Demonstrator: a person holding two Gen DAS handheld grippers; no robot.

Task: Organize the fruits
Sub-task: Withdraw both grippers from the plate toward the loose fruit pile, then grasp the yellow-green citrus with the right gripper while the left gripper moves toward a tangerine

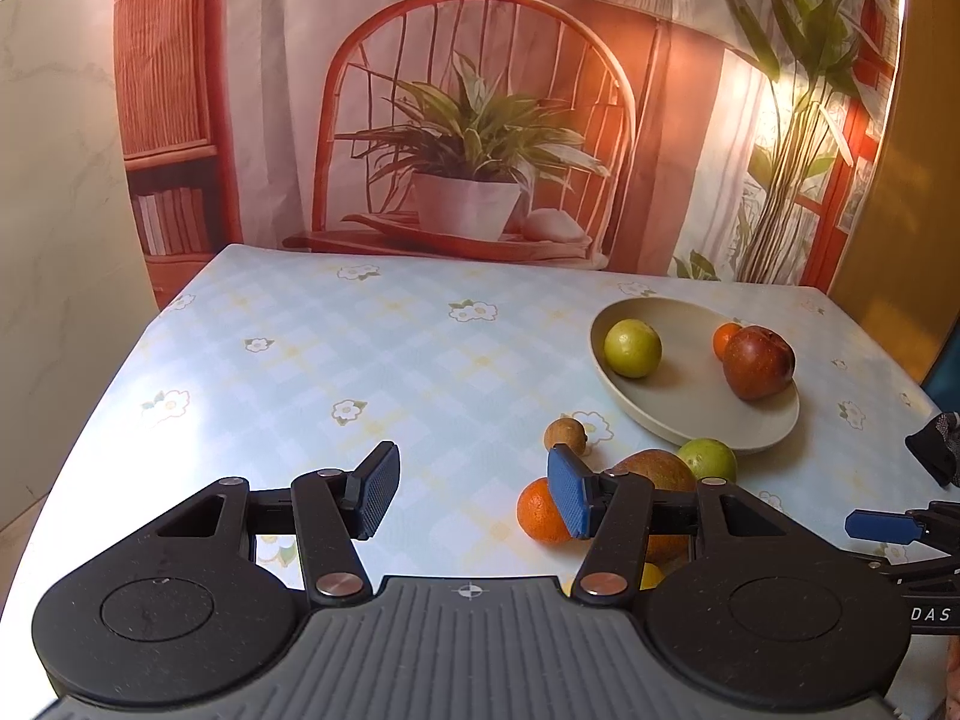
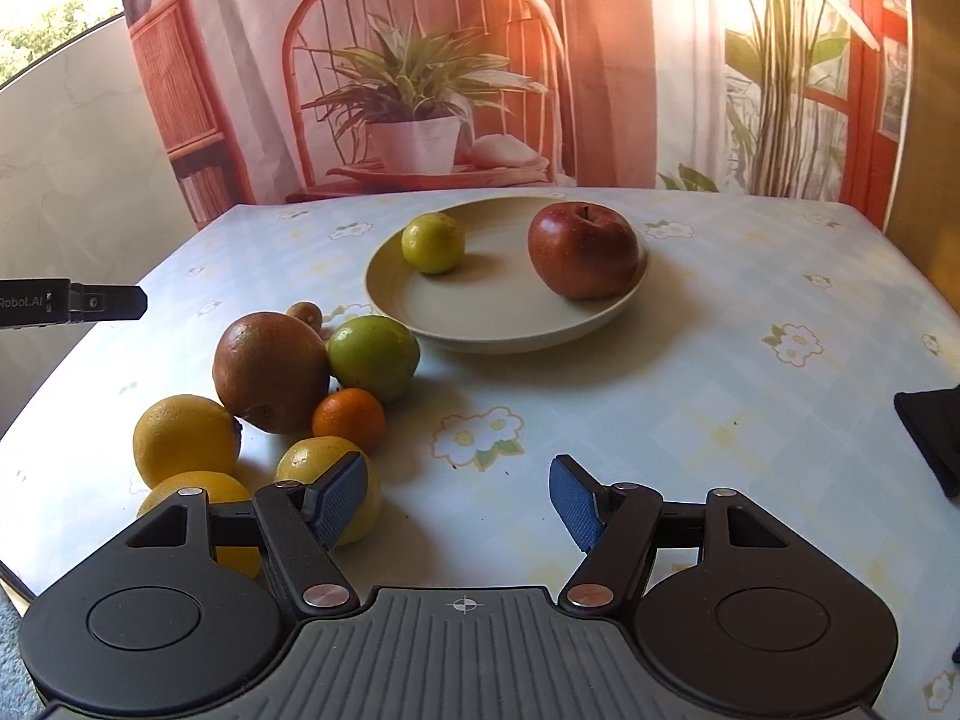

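A beige plate (image 2: pixel 480 306) holds a yellow-green lime (image 2: pixel 433 242) and a red apple (image 2: pixel 583 249). In the left wrist view the plate (image 1: pixel 684 396) also shows a small orange (image 1: pixel 726 339) behind the apple (image 1: pixel 757 363). Loose fruit lies left of the plate: a big brown fruit (image 2: pixel 270 381), a green one (image 2: pixel 373 357), a mandarin (image 2: pixel 349 420) and yellow lemons (image 2: pixel 186 441). My right gripper (image 2: pixel 459 498) is open over bare cloth, its left finger in front of a lemon (image 2: pixel 312 461). My left gripper (image 1: pixel 474 495) is open and empty, left of the pile.
A floral tablecloth (image 2: pixel 750 276) covers the table, which ends at a printed backdrop (image 2: pixel 420 90). A dark object (image 2: pixel 936 432) lies at the table's right edge. The left gripper's finger (image 2: pixel 108 303) pokes in from the left above the fruit pile.
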